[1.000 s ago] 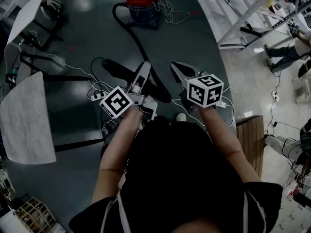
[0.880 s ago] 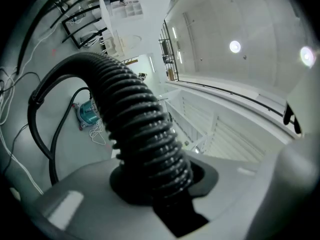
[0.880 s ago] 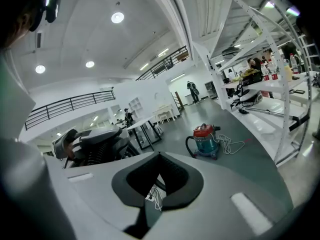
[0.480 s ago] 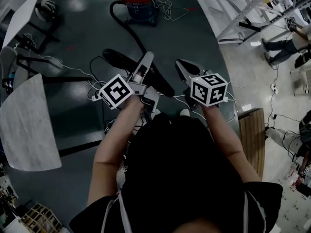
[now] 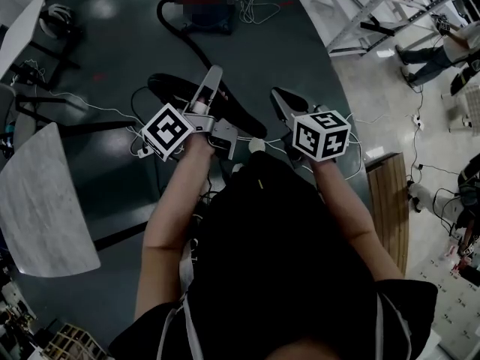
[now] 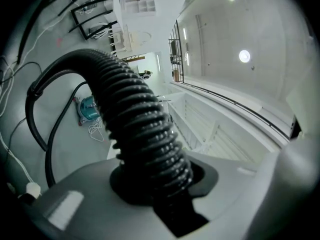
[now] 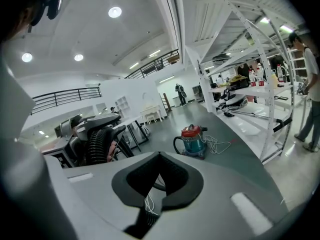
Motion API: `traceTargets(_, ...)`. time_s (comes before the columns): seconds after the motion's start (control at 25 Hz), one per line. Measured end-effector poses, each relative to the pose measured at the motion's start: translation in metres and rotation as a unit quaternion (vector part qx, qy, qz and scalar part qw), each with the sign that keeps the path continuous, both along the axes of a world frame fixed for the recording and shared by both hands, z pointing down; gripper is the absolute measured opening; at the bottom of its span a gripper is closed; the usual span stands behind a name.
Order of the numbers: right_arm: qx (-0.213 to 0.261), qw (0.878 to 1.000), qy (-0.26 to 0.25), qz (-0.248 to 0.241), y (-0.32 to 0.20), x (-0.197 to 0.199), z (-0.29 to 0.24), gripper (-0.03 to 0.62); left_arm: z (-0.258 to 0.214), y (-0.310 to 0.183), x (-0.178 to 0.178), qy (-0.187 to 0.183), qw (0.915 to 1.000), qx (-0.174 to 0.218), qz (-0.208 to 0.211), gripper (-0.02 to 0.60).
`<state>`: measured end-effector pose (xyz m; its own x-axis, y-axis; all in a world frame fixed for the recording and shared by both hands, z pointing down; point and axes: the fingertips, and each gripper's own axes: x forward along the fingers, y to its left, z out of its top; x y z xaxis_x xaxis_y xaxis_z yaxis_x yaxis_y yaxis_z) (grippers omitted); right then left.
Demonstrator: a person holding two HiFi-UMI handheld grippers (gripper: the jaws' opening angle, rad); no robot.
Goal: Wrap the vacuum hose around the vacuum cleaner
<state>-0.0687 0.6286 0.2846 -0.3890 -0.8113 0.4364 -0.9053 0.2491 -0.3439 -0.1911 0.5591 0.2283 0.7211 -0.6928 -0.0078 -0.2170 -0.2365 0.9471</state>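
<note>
Black ribbed vacuum hose (image 6: 140, 129) was clamped between the jaws of the left tool (image 5: 210, 85), from which it arched down to the floor (image 5: 285, 51) and ran to the far vacuum cleaner (image 7: 192, 140). The red-and-blue cleaner stood well apart from both tools, with a white cord (image 7: 218, 145) beside it. The right tool (image 5: 286, 105), jaws together and empty, was just right of the hose.

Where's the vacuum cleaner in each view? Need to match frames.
Head view: vacuum cleaner at top edge, left of centre.
Left gripper view: vacuum cleaner small, left-centre, just left of the hose.
Right gripper view: vacuum cleaner right of centre, mid-height.
Shared landmark: the white cord coiled beside it.
</note>
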Motion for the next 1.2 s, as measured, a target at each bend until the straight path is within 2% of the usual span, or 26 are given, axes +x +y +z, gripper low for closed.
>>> traceTargets(0.2,0.007,1.0,-0.016,0.0,-0.023,0.005,-0.001,-0.003,-0.004,-0.017,0.007,0.025,0.9996,-0.007,-0.009,0.112)
traceTargets(0.48,0.025,0.999,-0.004,-0.026,-0.082,0.004,-0.002,-0.003,0.003,-0.067,0.016,0.024,0.9993,-0.022,-0.017,0.112)
traceTargets(0.8,0.033,0.998,0.004,-0.044,-0.154,0.04,-0.008,-0.003,0.015,-0.131,0.054,0.037,0.9975,-0.053,-0.031,0.112)
traceTargets(1.04,0.022,0.998,0.002,-0.059,-0.2,0.065,-0.008,-0.002,0.011,-0.174,0.079,0.059,0.9958,-0.057,-0.041,0.112)
traceTargets(1.2,0.014,0.998,-0.003,-0.069,-0.226,0.08,-0.004,-0.002,0.008,-0.197,0.099,0.057,0.9961,-0.052,-0.042,0.11)
